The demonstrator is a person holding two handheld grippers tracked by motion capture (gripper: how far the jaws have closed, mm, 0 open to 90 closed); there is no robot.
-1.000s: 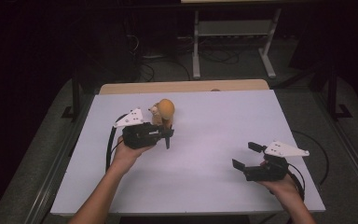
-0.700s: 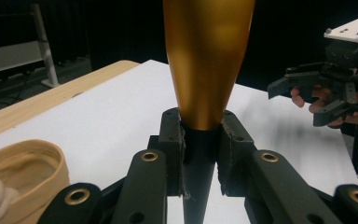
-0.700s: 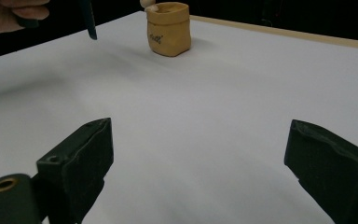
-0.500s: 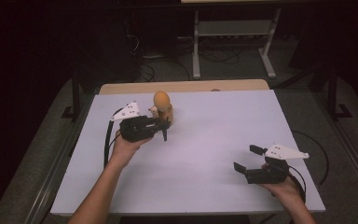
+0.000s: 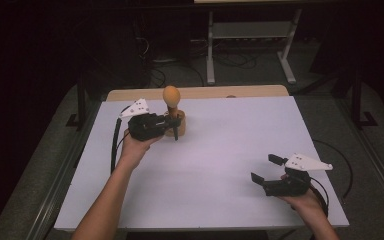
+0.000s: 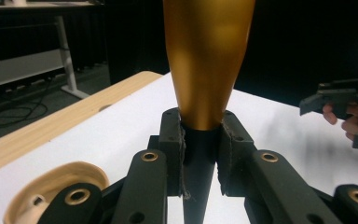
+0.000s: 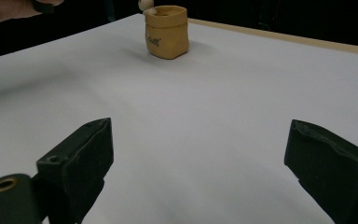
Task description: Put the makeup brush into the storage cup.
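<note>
Dark room all around, cables and a grey stand on the floor at the far side, and up front a white table (image 5: 230, 165) with a strip of pale wood along its far edge. Right at the far left of that white top is the golden brush-like tool (image 5: 171, 97), standing upright with its rounded golden head on top and its dark tapered stem pointing down. The left gripper (image 5: 172, 126) has it: in the left gripper view the two black jaws are pressed in on either side of the dark neck, just below where the golden body (image 6: 207, 60) narrows, so the tool is firmly pinched. Just beside that grip sits a small tan pot (image 5: 178, 122), touching or nearly touching the gripper in the high view; whether the stem's tip is inside it or next to it, I cannot tell. Its pale rim (image 6: 56, 184) shows at the lower left of the left gripper view. From the right gripper view the pot (image 7: 166, 31) reads as a little sack-shaped holder with writing on its side. Over at the near right, well apart from all that, the right gripper (image 5: 266, 169) hovers low by the table's edge, jaws spread wide, nothing between them but bare white surface.
</note>
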